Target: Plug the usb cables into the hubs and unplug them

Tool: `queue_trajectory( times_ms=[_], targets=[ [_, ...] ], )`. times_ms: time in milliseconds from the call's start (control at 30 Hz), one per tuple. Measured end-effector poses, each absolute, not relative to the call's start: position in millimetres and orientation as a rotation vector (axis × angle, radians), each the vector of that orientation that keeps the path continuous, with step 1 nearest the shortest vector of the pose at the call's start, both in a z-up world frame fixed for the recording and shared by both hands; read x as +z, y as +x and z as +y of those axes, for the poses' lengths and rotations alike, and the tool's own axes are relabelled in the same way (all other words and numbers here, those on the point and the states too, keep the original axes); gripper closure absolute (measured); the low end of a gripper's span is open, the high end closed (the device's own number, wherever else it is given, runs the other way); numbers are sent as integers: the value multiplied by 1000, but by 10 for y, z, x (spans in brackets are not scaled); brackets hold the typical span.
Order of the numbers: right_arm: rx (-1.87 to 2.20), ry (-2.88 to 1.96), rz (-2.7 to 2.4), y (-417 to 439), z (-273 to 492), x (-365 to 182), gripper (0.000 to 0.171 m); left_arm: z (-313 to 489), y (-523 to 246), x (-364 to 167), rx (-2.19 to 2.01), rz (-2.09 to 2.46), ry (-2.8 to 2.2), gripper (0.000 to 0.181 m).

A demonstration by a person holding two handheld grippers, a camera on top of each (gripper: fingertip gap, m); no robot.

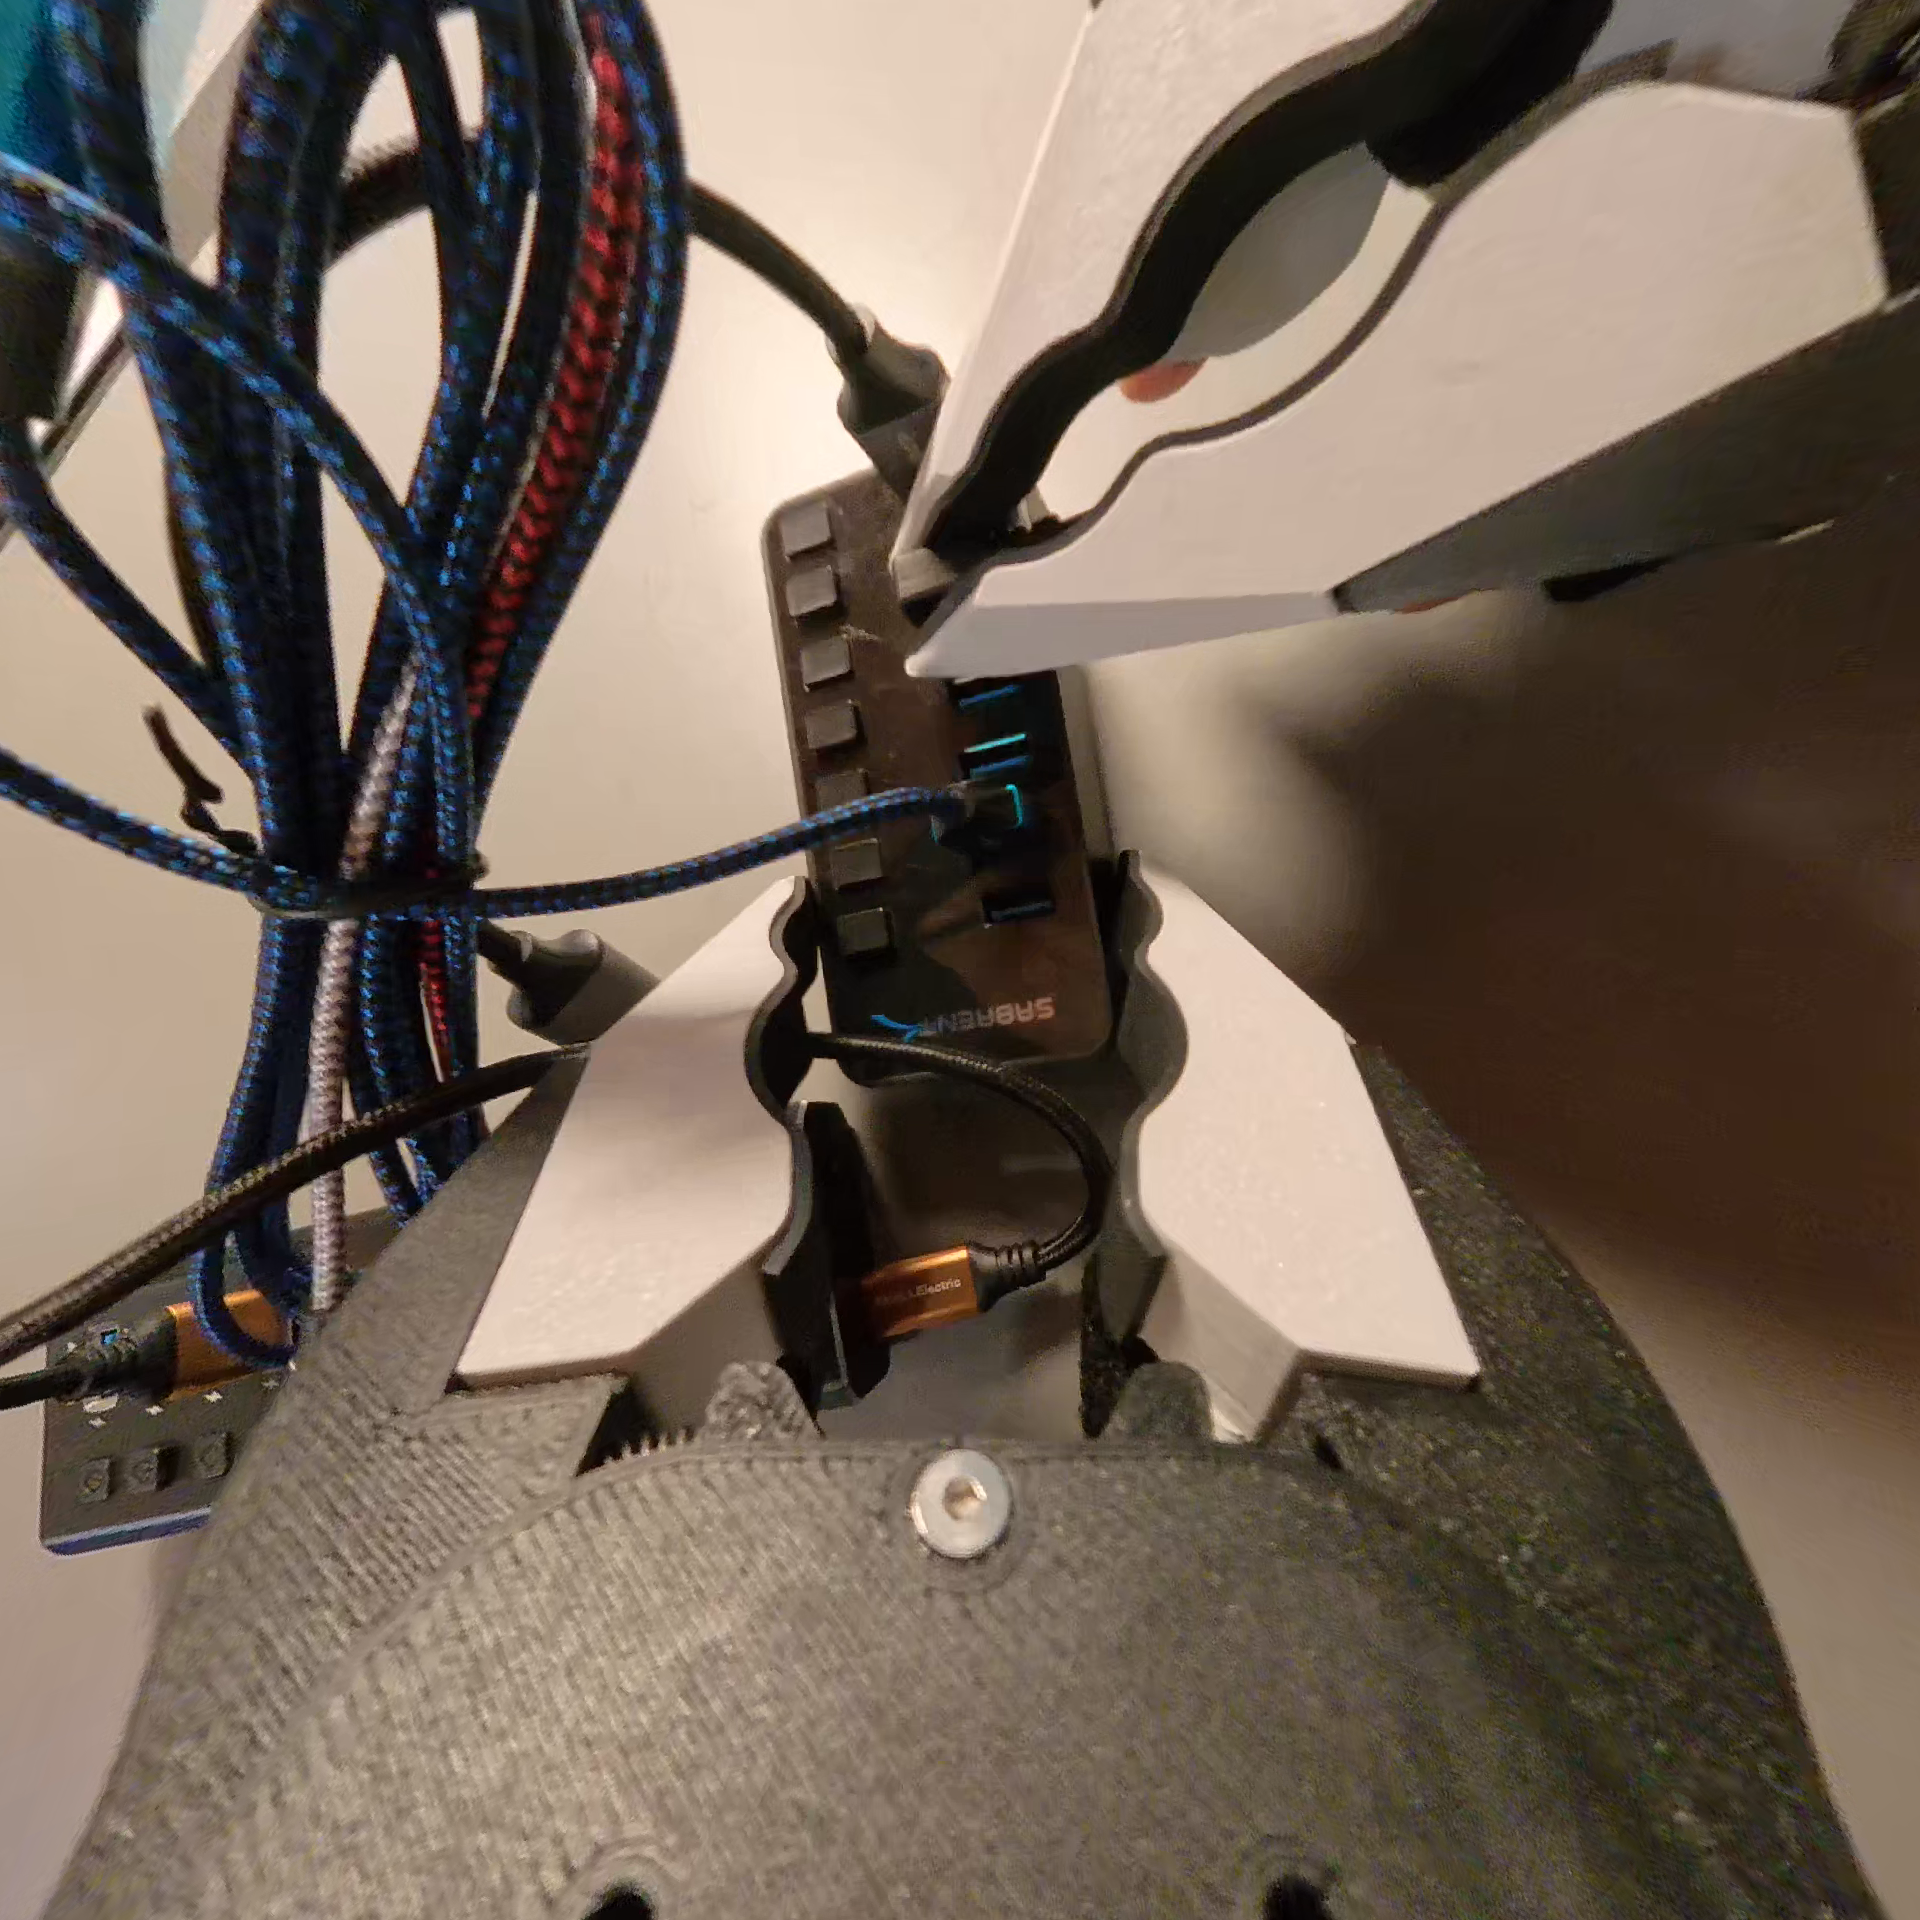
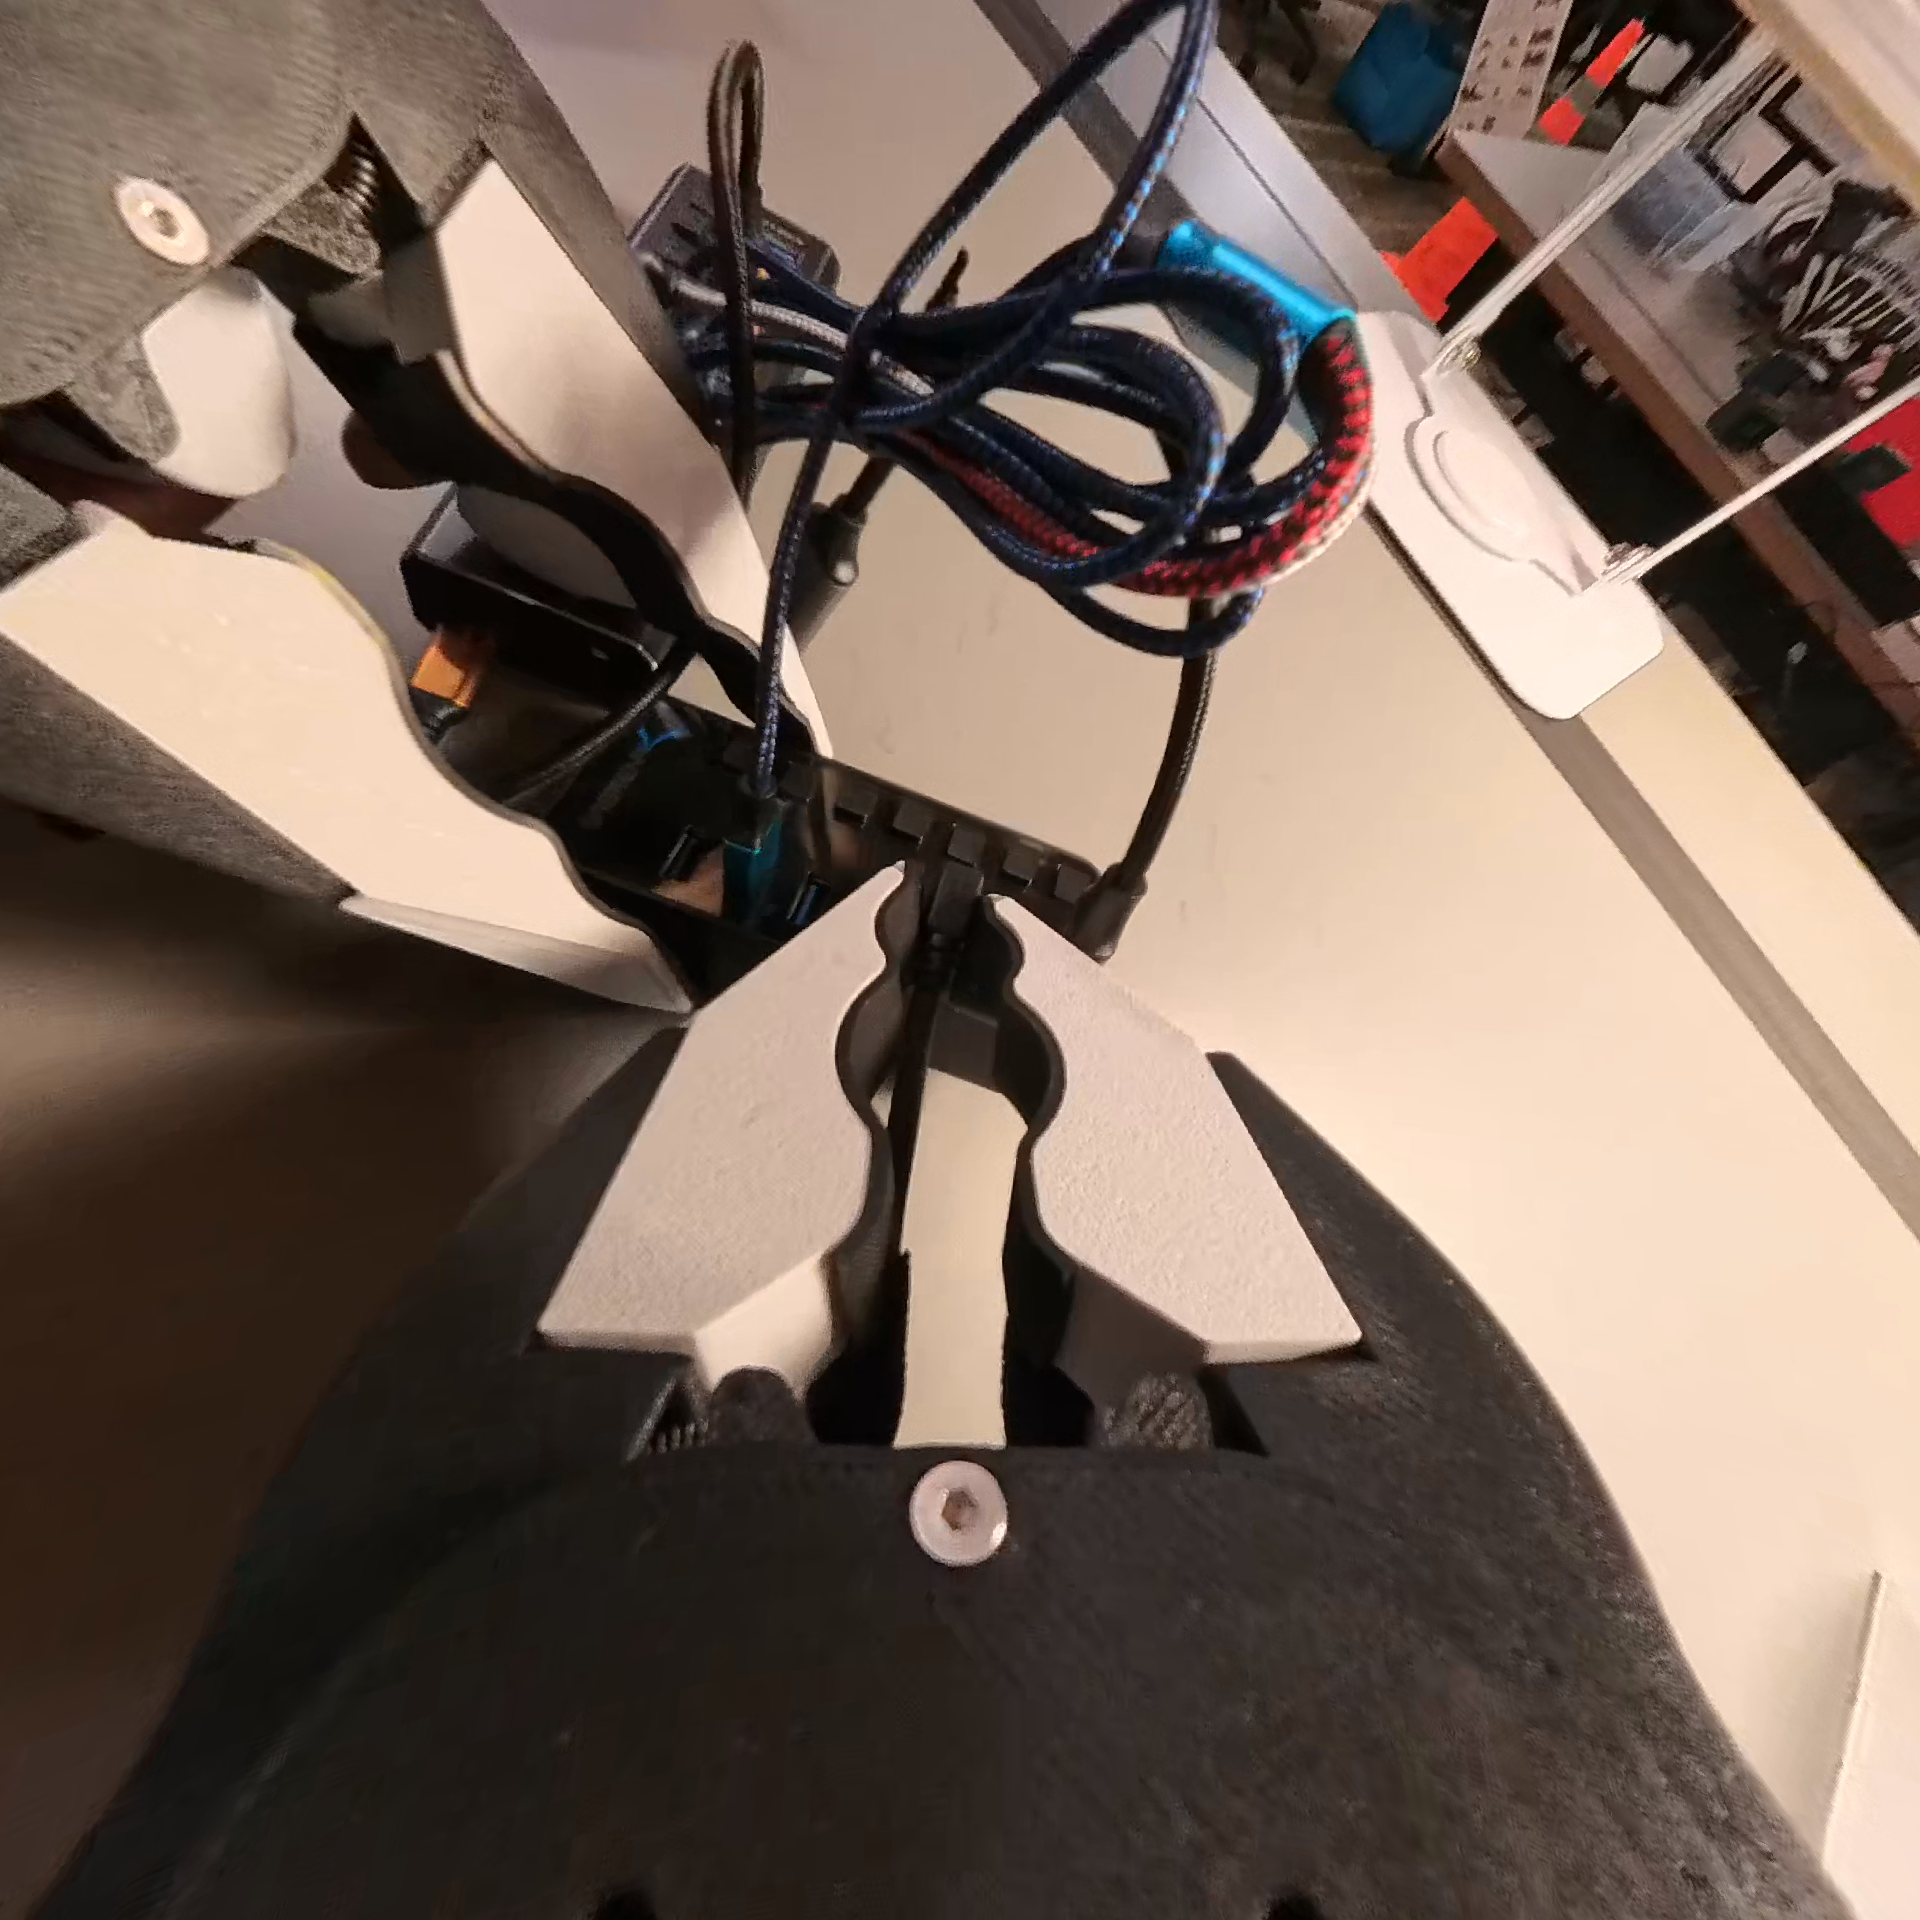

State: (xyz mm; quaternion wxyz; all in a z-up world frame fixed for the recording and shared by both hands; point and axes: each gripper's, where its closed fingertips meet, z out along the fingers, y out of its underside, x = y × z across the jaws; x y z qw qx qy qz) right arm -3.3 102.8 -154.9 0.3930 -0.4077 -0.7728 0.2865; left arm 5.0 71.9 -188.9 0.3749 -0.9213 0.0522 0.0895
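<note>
Cream-white table (image 1: 644,644) carried a glossy black multi-port USB hub (image 1: 935,831) with a row of square black buttons and blue-lit ports. At its near end, the left claw (image 1: 961,914) stood with its white fingers clamped on either side of the hub's body. From the far side, the right claw (image 2: 940,914) had its fingers closed on a black USB plug (image 2: 940,883) at the hub's port row; whether the plug was fully seated could not be told. One blue-and-black braided cable (image 1: 665,868) sat plugged into a lit port. A tied bundle of blue, red and grey braided cables (image 1: 416,468) lay left of the hub. An orange metal-shelled connector (image 1: 920,1299) on a black cord rested between the left claw's fingers. A second small hub (image 1: 135,1455) lay at the lower left.
</note>
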Motion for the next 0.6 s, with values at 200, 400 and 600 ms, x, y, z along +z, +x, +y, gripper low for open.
queue_trajectory(
  times_ms=[200, 400, 600],
  targets=[
    [721, -934, -1927, -27, 1046, -1448, 162, 710, 52, -1890, 212, 135, -2363, 118],
    [748, -922, -1926, 35, 1085, -1459, 162, 762, 104, -1904, 293, 291, -2308, 116],
    [762, -959, -1920, 62, 1114, -1463, 162, 800, 123, -1900, 317, 336, -2282, 116]
  ],
)
